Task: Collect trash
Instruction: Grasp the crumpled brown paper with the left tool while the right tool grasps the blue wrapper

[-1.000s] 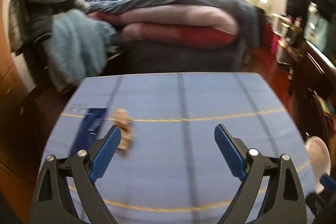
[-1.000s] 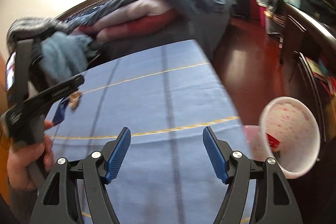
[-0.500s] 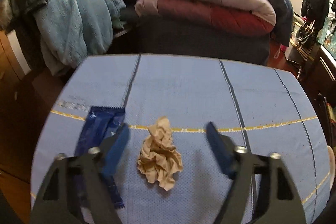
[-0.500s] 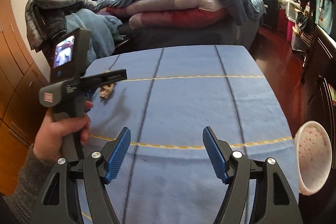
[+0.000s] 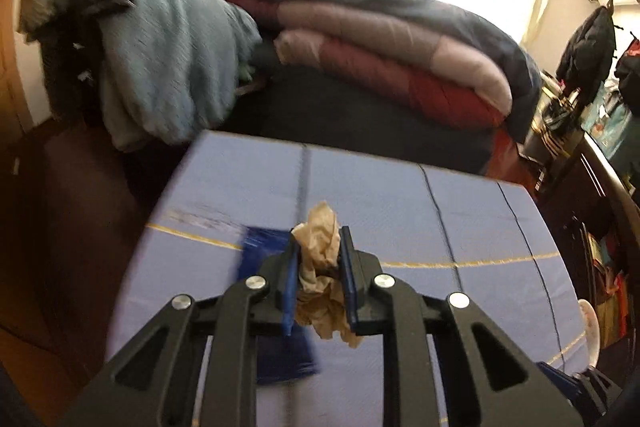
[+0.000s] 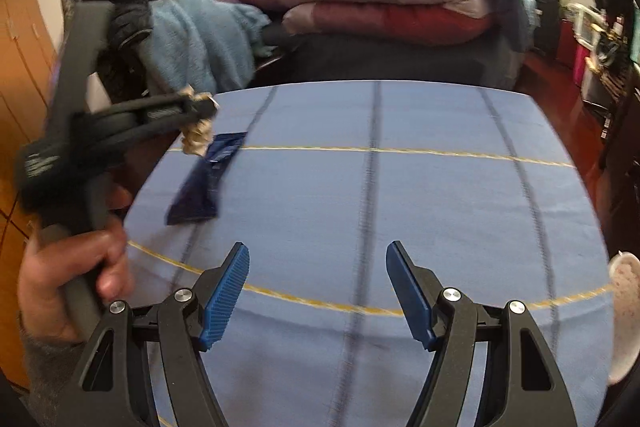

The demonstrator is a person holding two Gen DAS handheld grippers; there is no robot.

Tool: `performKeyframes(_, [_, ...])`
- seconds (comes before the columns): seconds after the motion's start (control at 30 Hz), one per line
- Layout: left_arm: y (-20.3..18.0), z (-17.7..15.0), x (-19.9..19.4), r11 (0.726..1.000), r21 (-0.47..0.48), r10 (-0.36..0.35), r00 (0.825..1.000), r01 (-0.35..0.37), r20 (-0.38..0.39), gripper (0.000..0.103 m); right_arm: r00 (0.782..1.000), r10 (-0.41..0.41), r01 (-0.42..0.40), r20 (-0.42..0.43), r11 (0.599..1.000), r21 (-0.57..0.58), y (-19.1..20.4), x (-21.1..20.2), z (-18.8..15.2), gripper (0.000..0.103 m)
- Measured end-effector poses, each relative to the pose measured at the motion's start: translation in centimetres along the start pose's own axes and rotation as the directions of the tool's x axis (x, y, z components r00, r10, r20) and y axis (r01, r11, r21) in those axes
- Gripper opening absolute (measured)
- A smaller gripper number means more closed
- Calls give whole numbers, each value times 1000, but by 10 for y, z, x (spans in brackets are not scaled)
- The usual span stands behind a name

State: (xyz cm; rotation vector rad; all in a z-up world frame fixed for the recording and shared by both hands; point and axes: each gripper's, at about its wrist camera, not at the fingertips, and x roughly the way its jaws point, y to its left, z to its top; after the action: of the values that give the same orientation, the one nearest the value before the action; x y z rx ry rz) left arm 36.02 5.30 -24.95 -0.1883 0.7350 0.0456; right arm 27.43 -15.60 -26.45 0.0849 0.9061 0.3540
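At lower centre, the left gripper [image 5: 318, 251] has just closed its jaws on the crumpled paper [image 5: 320, 267] above the blue wrapper [image 6: 208, 179]. The right gripper [image 6: 318, 291] gapes wide, empty, over the blue tablecloth [image 6: 440, 187]

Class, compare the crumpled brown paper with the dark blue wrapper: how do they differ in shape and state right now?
The crumpled brown paper is a wadded lump; the dark blue wrapper is flat and long. The paper is clamped in the left gripper; the wrapper lies loose on the blue cloth. Both are light scraps of trash.
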Motion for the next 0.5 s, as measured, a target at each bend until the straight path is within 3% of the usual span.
performKeyframes(0.17, [39, 5, -27, 998, -24, 65, 997, -64, 49, 20, 997, 71, -71, -33, 997, -26, 38, 32, 15, 71])
performKeyframes(0.3, [74, 6, -39, 990, -66, 128, 989, -123, 71, 20, 995, 80, -84, -51, 995, -62, 68, 60, 26, 76])
performKeyframes(0.5, [115, 3, -44, 980, -127, 164, 984, -155, 66, 21, 996, 52, -57, -66, 995, -84, 100, 97, 39, 86])
